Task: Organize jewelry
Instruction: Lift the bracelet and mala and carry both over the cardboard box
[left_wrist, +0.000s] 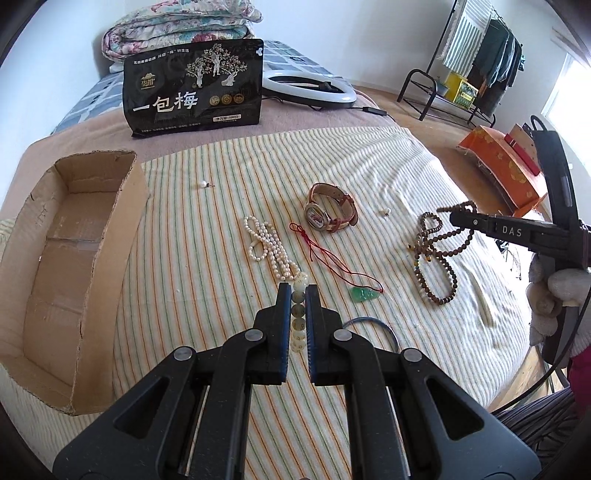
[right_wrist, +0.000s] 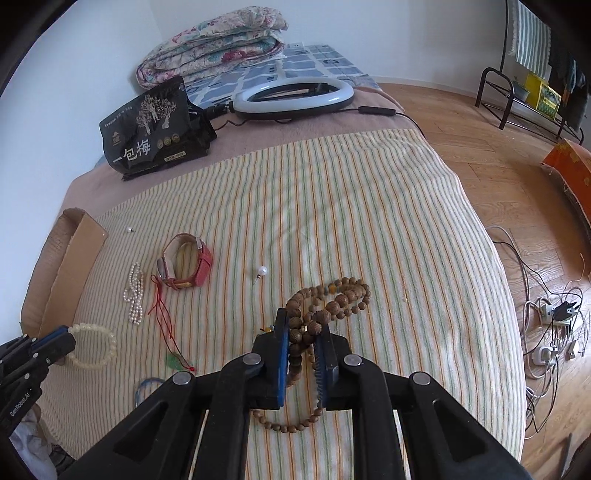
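Note:
My left gripper (left_wrist: 297, 291) is shut on a pale bead bracelet (left_wrist: 298, 314), which also shows in the right wrist view (right_wrist: 96, 345). My right gripper (right_wrist: 302, 319) is shut on a brown wooden bead necklace (right_wrist: 332, 299), part lifted, part lying on the striped cloth; it also shows in the left wrist view (left_wrist: 437, 254). A pearl necklace (left_wrist: 267, 248), a red-strap watch (left_wrist: 330, 212), a red cord with a green pendant (left_wrist: 364, 294), a blue ring (left_wrist: 373, 328) and two pearl earrings (left_wrist: 204, 184) (left_wrist: 385, 212) lie on the cloth. An open cardboard box (left_wrist: 62, 266) stands at the left.
A black snack bag (left_wrist: 195, 86), a ring light (left_wrist: 308, 88) and folded quilts (left_wrist: 177, 27) lie at the far end of the bed. An orange box (left_wrist: 506, 166), a clothes rack (left_wrist: 476, 62) and floor cables (right_wrist: 550, 317) are to the right.

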